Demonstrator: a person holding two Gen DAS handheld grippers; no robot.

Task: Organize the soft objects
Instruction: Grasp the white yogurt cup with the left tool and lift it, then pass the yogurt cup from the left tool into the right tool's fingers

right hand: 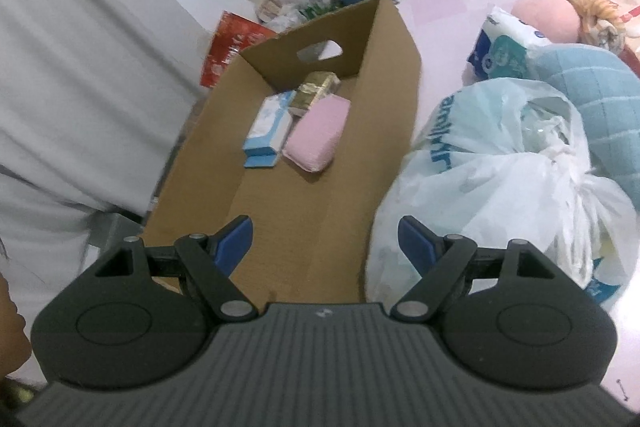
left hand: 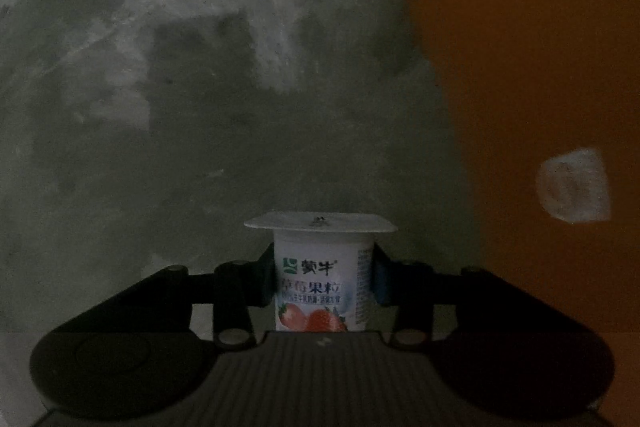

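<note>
Yogurt cup sits upright between the left gripper's jaws, which are clamped on its sides below the foil lid, over a grey concrete floor; an orange surface lies to the right. Right gripper hangs with its jaws apart and holding nothing, above the near end of a cardboard box. At the box's far end lie a pink sponge, a tissue pack and a brown packet. A plastic bag stands just beside the box.
</note>
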